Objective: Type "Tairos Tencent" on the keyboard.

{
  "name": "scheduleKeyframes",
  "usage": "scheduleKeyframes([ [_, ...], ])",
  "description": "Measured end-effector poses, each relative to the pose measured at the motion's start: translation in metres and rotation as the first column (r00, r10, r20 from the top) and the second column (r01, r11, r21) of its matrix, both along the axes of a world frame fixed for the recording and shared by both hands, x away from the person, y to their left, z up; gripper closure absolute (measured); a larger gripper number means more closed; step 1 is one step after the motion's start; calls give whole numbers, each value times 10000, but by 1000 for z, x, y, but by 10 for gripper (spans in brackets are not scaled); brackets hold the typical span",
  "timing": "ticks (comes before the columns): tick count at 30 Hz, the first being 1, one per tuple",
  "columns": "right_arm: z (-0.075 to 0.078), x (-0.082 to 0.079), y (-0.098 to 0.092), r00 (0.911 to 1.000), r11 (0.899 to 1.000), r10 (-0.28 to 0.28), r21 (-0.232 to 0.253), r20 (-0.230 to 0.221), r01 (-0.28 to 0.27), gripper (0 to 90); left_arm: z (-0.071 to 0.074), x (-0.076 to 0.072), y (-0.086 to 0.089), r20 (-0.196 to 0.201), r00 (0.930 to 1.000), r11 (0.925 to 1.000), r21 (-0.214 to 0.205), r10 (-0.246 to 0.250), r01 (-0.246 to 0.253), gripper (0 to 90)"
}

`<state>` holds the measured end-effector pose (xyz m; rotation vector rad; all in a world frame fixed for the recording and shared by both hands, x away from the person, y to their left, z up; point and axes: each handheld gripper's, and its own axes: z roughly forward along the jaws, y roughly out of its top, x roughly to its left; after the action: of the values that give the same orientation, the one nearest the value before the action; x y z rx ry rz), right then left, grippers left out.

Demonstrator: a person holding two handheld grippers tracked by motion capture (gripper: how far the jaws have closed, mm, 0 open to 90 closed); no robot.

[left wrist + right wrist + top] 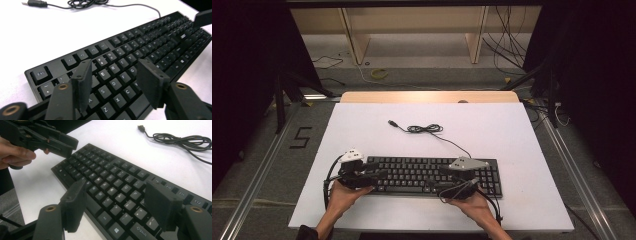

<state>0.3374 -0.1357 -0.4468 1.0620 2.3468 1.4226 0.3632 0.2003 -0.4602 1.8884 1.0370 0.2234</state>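
Left gripper view: both grippers' jaws stand wide, empty, just above the keyboard (pixel 130 62).

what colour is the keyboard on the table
Black, keys and frame alike, with pale legends on the keyboard; clearest in the left gripper view.
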Motion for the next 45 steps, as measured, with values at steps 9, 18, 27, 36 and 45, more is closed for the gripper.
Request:
scheduleKeyframes([
  [9, -2, 0, 8, 9998, 9998, 181, -26, -54, -181, 368, 3, -7, 4, 355, 9994, 9986, -526, -32, 51, 380],
  [18, -6, 0, 19, 9984, 9986, 533, -51, -167, -534, 434, 2, -10, 8, 217, 9996, 9970, -761, 180, -163, 346],
  [27, -9, 1, 32, 9956, 9959, 888, -126, -285, -892, 510, 2, -15, 13, 239, 9993, 9958, -880, 292, -270, 328],
  [36, -12, 5, 41, 9932, 9935, 1062, -364, -475, -1080, 638, 2, -19, 16, 286, 9991, 9952, -940, 298, -270, 312],
  [45, -17, 8, 48, 9908, 9901, 1215, -629, -598, -1252, 752, 2, -24, 17, 480, 9983, 9957, -885, 329, -285, 296],
])
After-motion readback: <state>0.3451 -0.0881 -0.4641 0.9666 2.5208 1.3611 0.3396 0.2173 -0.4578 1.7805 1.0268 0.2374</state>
